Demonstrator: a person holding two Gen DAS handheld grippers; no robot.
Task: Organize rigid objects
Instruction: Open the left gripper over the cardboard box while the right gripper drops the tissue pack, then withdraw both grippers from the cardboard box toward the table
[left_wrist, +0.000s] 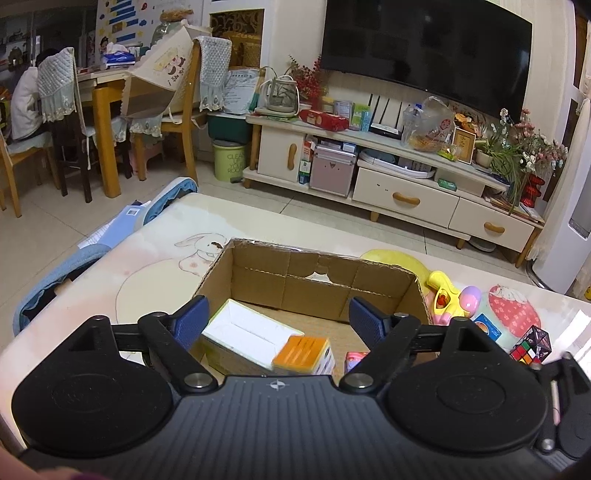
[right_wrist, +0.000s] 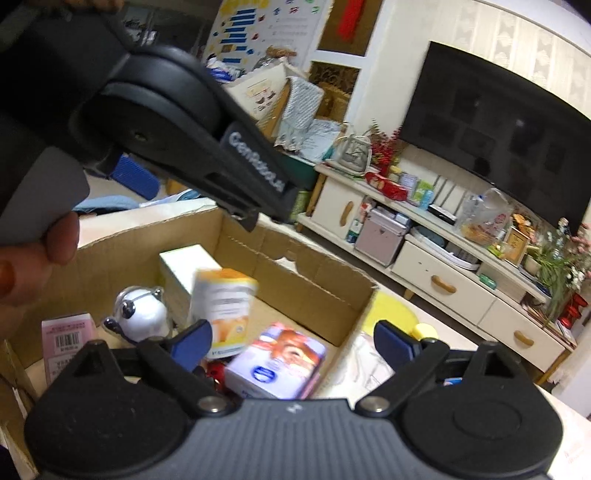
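Both grippers, left (left_wrist: 279, 321) and right (right_wrist: 293, 341), are wide and empty. The cube (left_wrist: 530, 345) (right of the left one) looks light and stiff; take it by flat sides.

Open cardboard box (right_wrist: 306, 295) holds orange-topped carton (right_wrist: 225, 306), white carton (left_wrist: 243, 332)

Rough brown corrugated cardboard box (left_wrist: 314, 284), its top edge torn and matt. Inside, a white paperboard carton (left_wrist: 243, 332) with a smooth, faintly satin face. There's a glossy white-and-chrome panda figurine (right_wrist: 138, 314), shiny like glazed ceramic or plastic. Yellow plastic toy (left_wrist: 445, 297), slick and bright. Left gripper (left_wrist: 282, 319): matt black plastic, ribbed blue rubbery pads.
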